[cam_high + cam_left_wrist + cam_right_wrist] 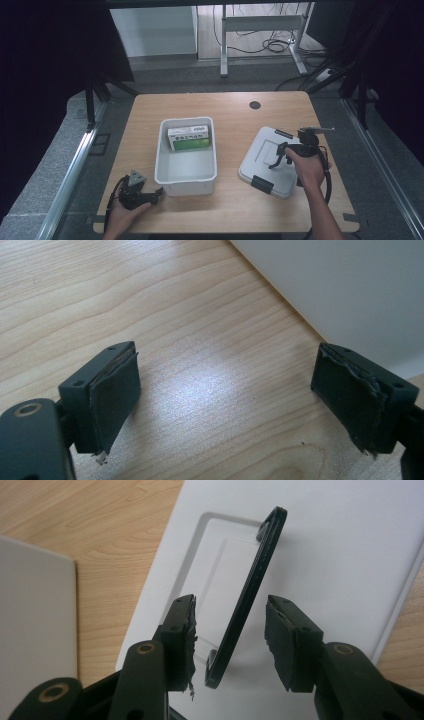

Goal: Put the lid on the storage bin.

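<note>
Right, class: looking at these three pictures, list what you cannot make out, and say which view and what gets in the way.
- Print on the green and white carton in the white plastic bin: high view, too small to read.
- Underside of the white plastic lid: hidden, since it lies on the wooden table.
- Lid's black handle, right gripper view: stands between the right tongs; contact with either pad unclear.

A green and white box (pixel 188 137), left of centre in the high view, lies inside a white bin (pixel 185 176). Its white label carries dark print, too small to read. No other writing can be read.
</note>
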The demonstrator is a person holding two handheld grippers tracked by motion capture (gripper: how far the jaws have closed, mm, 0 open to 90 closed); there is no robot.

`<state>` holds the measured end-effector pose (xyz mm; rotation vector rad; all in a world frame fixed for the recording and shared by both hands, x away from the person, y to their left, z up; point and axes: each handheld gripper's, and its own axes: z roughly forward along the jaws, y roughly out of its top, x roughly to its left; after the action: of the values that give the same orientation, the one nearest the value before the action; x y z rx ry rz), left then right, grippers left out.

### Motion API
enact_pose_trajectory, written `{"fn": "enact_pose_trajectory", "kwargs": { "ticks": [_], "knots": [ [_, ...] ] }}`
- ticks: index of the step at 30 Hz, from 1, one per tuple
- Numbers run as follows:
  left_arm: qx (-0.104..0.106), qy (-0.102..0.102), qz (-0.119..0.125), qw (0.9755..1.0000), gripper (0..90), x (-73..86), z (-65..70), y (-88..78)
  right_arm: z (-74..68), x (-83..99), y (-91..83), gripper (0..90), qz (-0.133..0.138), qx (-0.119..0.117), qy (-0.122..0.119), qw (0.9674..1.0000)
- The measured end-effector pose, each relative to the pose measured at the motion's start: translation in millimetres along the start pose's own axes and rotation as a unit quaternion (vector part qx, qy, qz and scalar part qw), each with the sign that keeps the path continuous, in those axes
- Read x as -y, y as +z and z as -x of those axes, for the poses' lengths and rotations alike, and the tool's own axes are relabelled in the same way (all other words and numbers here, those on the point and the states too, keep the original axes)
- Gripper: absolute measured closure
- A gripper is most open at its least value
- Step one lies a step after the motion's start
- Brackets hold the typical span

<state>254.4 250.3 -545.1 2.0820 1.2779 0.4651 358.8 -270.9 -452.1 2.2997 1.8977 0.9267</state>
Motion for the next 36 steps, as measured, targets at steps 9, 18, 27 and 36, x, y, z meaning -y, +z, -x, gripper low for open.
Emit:
{"fn": "enact_pose_trajectory", "kwargs": {
  "ticks": [9, 18, 27, 36],
  "knots": [
    [-0.001, -0.001, 0.001, 1.0, 12.3, 0.1, 0.4, -0.1, 2.5, -4.2, 6.7, 65.8, -0.014, 0.007, 0.021, 0.9997],
    [-0.001, -0.001, 0.0, 1.0, 12.2, 0.1, 0.5, -0.1, 6.1, -8.9, 17.4, 73.2, -0.037, -0.002, 0.071, 0.9968],
    [-0.001, -0.001, 0.0, 1.0, 12.2, 0.1, 0.4, 0.0, 7.8, -10.0, 20.4, 82.3, -0.043, -0.004, 0.107, 0.9934],
    [-0.001, -0.001, 0.0, 1.0, 12.1, -0.1, 0.2, 0.2, 8.7, -5.9, 18.5, 84.9, -0.037, -0.016, 0.141, 0.9891]
  ]
}}
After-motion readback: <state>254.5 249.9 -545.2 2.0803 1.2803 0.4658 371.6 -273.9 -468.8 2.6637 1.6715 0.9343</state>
